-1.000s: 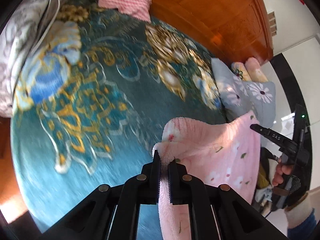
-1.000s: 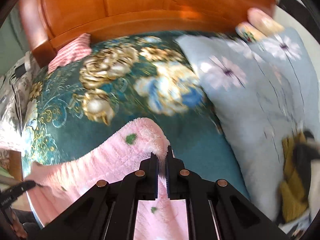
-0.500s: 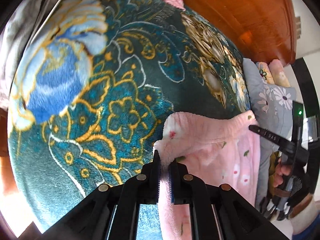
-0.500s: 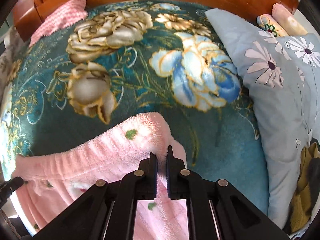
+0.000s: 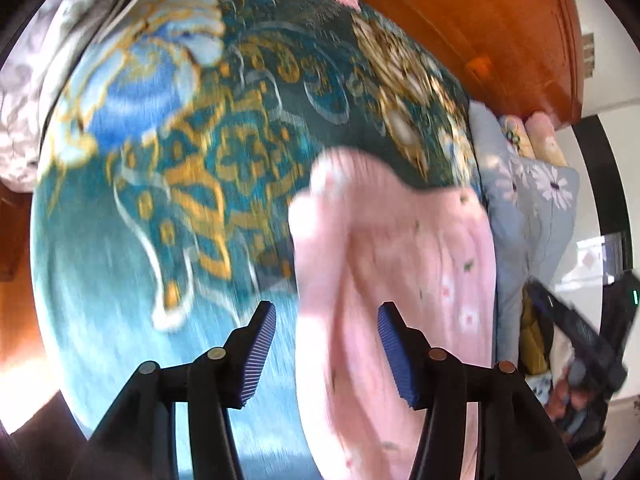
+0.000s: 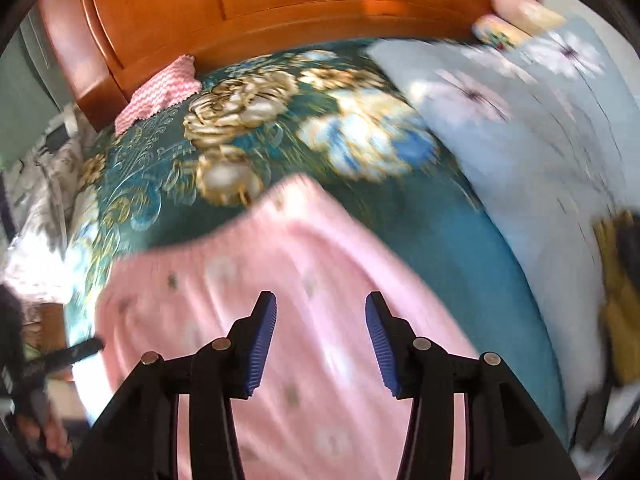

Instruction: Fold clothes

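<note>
Both my grippers, left (image 5: pixel 326 354) and right (image 6: pixel 320 346), clamped the pink fleece garment (image 5: pixel 400 260) a second ago, now jaws opening, cloth loose between them on the teal bedspread (image 6: pixel 420 216); risk: pile snags a pad, dragging the fold askew.

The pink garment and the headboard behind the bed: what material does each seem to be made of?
Pink garment: probably fleece or plush, matte; its edge looks fuzzy, with a small flower print, though blur hides the weave. Headboard: wood with a glossy orange-brown varnish; it shows raised panels and a bright reflection.
</note>
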`<state>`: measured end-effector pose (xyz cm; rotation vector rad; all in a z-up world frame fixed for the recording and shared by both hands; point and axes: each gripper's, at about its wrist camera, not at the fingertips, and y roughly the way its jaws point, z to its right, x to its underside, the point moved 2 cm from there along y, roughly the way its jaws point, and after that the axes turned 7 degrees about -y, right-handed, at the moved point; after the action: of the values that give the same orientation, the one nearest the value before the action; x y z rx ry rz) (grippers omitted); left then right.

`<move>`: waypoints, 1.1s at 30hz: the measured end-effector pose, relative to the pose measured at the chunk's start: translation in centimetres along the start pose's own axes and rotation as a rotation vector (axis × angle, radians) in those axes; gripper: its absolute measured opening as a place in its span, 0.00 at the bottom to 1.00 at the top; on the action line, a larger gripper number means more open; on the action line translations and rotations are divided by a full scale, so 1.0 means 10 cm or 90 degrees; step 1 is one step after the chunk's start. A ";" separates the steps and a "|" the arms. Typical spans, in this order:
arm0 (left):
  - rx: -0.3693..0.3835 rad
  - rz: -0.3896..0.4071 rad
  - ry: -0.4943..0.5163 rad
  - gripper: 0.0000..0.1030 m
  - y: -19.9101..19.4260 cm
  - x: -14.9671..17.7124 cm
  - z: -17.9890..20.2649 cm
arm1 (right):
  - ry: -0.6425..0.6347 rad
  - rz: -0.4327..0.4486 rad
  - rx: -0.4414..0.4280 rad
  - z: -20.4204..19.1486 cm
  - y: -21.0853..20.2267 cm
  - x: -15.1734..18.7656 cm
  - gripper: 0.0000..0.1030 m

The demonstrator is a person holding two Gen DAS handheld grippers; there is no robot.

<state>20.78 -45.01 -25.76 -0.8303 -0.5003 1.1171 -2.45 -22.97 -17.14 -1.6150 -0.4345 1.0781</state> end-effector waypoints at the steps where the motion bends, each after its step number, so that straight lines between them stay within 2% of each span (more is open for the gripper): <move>1: -0.002 -0.009 0.003 0.56 0.02 0.09 0.01 | 0.014 -0.002 0.004 0.10 -0.11 0.20 0.48; 4: -0.013 -0.028 0.007 0.56 0.07 0.38 0.04 | 0.088 -0.025 0.047 0.59 -0.47 1.03 0.56; 8: -0.015 -0.031 -0.004 0.56 0.09 0.74 0.05 | 0.250 -0.084 0.172 1.41 -0.90 2.31 0.57; 10: -0.014 -0.030 -0.002 0.56 0.09 0.90 0.09 | 0.318 -0.123 0.224 1.71 -1.02 2.83 0.57; 13: -0.030 -0.033 0.023 0.56 0.10 1.08 0.17 | 0.369 -0.146 0.244 1.95 -1.05 3.27 0.57; 16: -0.041 -0.025 0.044 0.56 0.07 1.20 0.24 | 0.405 -0.139 0.229 2.06 -0.89 3.34 0.57; 20: -0.041 -0.012 0.042 0.56 -0.02 1.28 0.22 | 0.383 -0.135 0.216 2.03 -0.61 3.09 0.57; 23: -0.038 -0.002 0.026 0.56 -0.08 1.32 0.16 | 0.333 -0.153 0.243 1.94 -0.40 2.86 0.57; 26: -0.042 0.001 0.007 0.56 -0.09 1.34 0.06 | 0.298 -0.189 0.280 1.90 -0.25 2.78 0.56; 28: -0.042 0.003 -0.010 0.56 -0.10 1.35 0.00 | 0.310 -0.197 0.286 1.92 -0.24 2.79 0.35; 30: -0.036 0.005 -0.024 0.56 -0.10 1.34 -0.06 | 0.355 -0.186 0.270 1.97 -0.35 2.86 0.11; 33: -0.029 0.005 -0.035 0.56 -0.09 1.32 -0.12 | 0.417 -0.143 0.233 2.02 -0.62 2.97 0.08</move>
<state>27.17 -33.34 -26.41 -0.8434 -0.5697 1.1414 -2.02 12.94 -23.82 -1.4448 0.0252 0.3866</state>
